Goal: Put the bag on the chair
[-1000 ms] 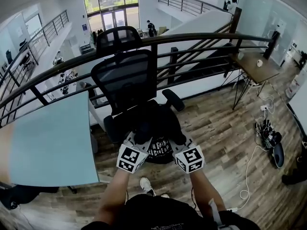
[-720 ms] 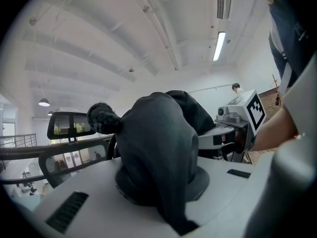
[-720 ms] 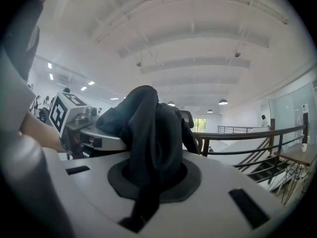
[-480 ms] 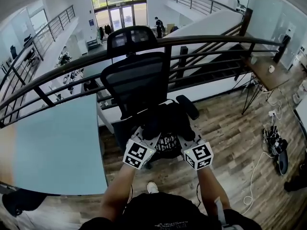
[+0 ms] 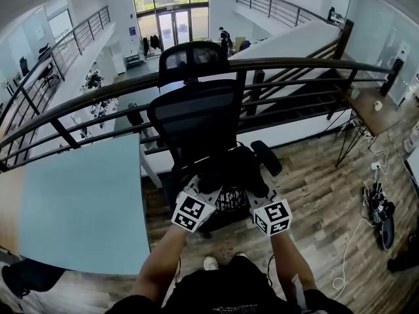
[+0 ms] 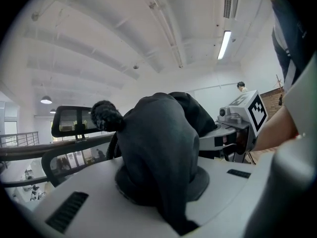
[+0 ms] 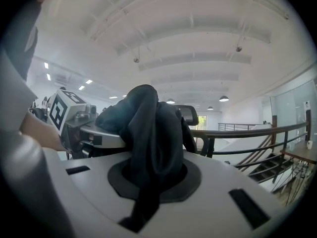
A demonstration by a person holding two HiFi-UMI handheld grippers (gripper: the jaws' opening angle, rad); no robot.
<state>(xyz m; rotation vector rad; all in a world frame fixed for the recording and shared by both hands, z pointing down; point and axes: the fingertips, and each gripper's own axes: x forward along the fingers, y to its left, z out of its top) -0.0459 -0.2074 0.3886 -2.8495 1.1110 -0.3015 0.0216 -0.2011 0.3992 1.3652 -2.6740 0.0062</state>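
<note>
**Bag** (image 5: 230, 173): black soft fabric with pale print on its near face. It sits over the chair's seat, just in front of the backrest and between the two grippers. Whether it rests on the seat or hangs just above it cannot be told.

**Left gripper** (image 5: 198, 191): at the bag's left near corner. Its jaws are pressed together on a thick fold of the bag's dark fabric, which bulges up out of the jaw slot in the left gripper view. A fuzzy black knob shows at the fold's left.

**Right gripper** (image 5: 260, 196): at the bag's right near corner, level with the left one. Its jaws pinch a bunched fold of the same fabric, and a thin strip hangs down toward the camera in the right gripper view.

**Chair** (image 5: 196, 118): black office chair with a mesh backrest and a headrest. It faces the person, and one armrest (image 5: 267, 157) shows to the right of the bag.

**Forearms**: bare, reaching from the near edge to the grippers.

**Table** (image 5: 78, 201): pale blue-green top, left of the chair.

**Railing** (image 5: 301, 64): dark curved rail, just behind the chair, with an open hall below and beyond it.

**Floor** (image 5: 321, 195): wood planks.

**Cables** (image 5: 376, 205): a tangle at the far right.

**Desk** (image 5: 380, 110): small wooden top on thin legs, at the right, well apart from the chair.
</note>
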